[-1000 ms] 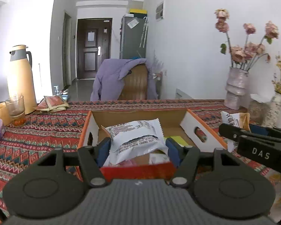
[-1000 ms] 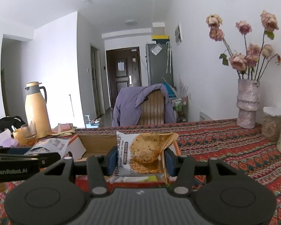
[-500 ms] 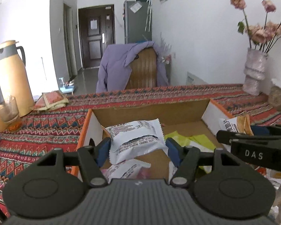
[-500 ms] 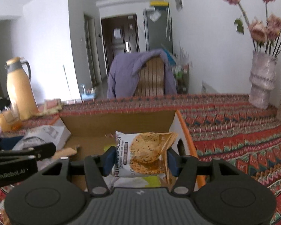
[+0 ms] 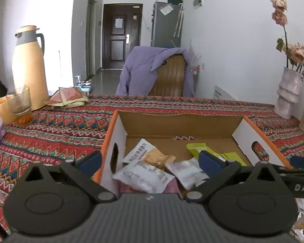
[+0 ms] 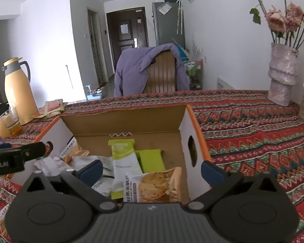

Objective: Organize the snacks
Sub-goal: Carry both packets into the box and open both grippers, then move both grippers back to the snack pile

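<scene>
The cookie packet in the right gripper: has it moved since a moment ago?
Yes. Released, the cookie packet now lies in the cardboard box, below the open right gripper.

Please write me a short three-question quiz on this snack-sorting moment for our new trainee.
1. True or false: the left gripper is shut on a white packet.
2. Where does the cookie packet lie?
A. on the tablecloth
B. in the cardboard box
C. between the right gripper's fingers, lifted
3. Fill in: the flask stands on the box's ____ side in both views.

Key: 1 false, both grippers are open; 2 B; 3 left.
</scene>
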The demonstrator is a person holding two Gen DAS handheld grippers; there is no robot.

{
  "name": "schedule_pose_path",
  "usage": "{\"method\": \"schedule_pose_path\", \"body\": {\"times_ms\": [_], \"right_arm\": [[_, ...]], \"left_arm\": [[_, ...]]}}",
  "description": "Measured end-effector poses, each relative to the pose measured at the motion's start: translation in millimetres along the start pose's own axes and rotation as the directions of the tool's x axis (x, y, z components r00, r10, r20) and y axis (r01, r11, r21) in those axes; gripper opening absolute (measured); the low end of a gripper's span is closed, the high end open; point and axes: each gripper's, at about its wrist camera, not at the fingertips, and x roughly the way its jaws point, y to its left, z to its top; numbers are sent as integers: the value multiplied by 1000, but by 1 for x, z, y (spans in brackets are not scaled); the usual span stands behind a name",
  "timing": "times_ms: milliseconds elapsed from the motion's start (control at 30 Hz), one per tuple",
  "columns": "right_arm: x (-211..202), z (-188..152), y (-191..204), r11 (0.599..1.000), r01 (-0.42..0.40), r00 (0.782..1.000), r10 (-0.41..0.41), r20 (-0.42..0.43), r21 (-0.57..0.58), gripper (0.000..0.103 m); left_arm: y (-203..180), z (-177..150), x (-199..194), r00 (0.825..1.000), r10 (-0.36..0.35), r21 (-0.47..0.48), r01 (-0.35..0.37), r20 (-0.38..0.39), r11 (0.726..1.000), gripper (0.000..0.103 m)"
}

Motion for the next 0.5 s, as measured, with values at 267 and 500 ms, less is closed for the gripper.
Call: {"method": "schedule_pose_path", "body": {"times_ms": [267,500], "right_arm": [[-38,-6,2,999,-35,997,36,65,-11,103],[-81,-24,2,996,-66,991,72,117,-59,103]], "left_arm": [[7,-7,-33,999,-29,-24,29,30,999,103],[6,-21,-70,995,-64,-6,64,71,998,103]]}}
